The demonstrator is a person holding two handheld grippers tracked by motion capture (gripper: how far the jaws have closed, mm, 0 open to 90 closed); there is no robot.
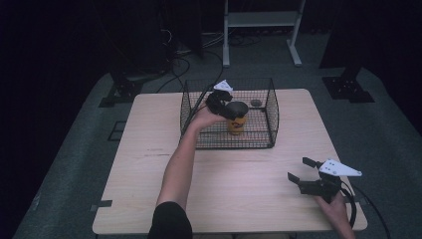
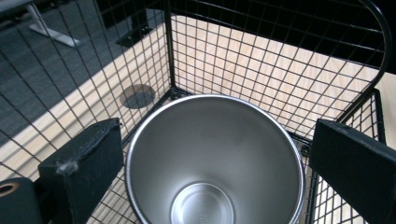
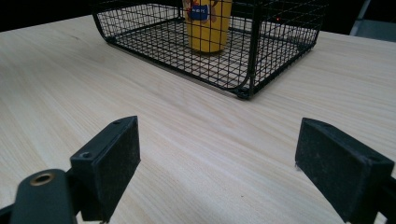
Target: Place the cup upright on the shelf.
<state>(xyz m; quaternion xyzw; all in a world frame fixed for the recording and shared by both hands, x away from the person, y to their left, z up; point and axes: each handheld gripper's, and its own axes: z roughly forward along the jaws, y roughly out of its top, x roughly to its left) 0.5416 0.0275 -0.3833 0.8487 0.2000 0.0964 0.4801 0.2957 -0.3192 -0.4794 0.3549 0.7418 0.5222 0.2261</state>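
A pale wooden table (image 1: 149, 149) carries a black wire basket (image 1: 271, 112) at its far middle. Inside stands a yellow cup (image 1: 236, 124) with a steel inside. The left claw (image 1: 226, 105) sits over its rim, jaws spread either side, not touching. The right claw (image 1: 300, 170) hovers released at the near right.
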